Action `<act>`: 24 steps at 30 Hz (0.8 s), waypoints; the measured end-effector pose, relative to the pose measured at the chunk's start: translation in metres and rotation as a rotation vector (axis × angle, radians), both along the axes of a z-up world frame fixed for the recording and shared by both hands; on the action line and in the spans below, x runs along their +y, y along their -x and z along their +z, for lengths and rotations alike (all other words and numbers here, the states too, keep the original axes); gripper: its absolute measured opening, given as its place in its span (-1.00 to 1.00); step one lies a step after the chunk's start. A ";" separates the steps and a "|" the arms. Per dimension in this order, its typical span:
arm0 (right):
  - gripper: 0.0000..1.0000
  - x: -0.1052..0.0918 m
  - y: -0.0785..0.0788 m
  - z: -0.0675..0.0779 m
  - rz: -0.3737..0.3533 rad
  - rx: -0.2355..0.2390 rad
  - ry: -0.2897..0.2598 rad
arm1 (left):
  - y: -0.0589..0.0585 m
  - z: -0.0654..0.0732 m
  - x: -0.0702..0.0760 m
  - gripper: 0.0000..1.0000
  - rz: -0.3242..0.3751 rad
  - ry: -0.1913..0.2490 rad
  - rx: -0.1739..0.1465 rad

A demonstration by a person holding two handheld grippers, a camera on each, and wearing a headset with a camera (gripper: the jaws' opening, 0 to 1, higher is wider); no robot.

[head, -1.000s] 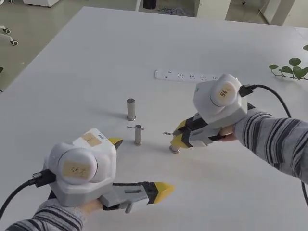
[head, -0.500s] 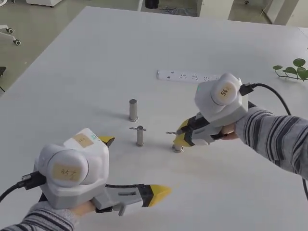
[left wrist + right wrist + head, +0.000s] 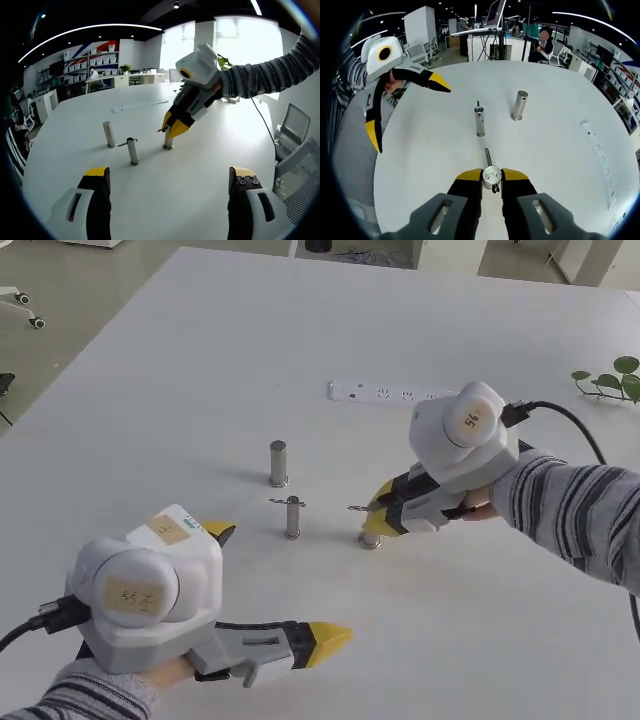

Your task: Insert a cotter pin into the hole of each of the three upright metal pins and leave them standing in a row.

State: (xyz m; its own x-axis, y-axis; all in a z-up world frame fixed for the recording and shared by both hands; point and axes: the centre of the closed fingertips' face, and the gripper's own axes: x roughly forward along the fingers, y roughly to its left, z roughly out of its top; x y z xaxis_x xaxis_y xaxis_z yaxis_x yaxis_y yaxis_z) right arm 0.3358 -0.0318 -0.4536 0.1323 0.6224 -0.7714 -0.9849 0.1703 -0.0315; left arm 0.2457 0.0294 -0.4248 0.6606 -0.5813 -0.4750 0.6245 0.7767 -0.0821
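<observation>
Standing upright: three metal pins point(image 3: 278, 462); at two, one cotter pin point(image 3: 280, 502) each.

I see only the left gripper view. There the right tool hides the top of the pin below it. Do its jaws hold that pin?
Observer: Yes. In the right gripper view the right tool has its jaws against both sides of the near pin.
Operator: Is a cotter pin in it?
Observer: A cotter pin sticks out of it toward the middle pin.
Operator: Is the middle one's fully through?
Observer: In the head view the second cotter pin shows on both its sides.
</observation>
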 end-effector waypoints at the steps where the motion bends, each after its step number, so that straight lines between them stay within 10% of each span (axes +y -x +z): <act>1: -0.82 0.000 0.000 0.000 0.000 0.000 0.000 | 0.000 0.000 0.000 0.96 0.000 0.000 0.001; 24: -0.57 0.006 0.002 0.010 -0.004 -0.006 -0.041 | 0.003 0.000 -0.001 0.95 0.001 0.006 0.016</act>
State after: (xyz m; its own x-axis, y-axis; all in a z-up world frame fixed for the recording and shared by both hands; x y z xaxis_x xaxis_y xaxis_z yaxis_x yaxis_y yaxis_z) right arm 0.3335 -0.0258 -0.4434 0.1393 0.6531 -0.7443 -0.9840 0.1755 -0.0301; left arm 0.2423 0.0287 -0.4250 0.6537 -0.5830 -0.4825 0.6219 0.7771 -0.0965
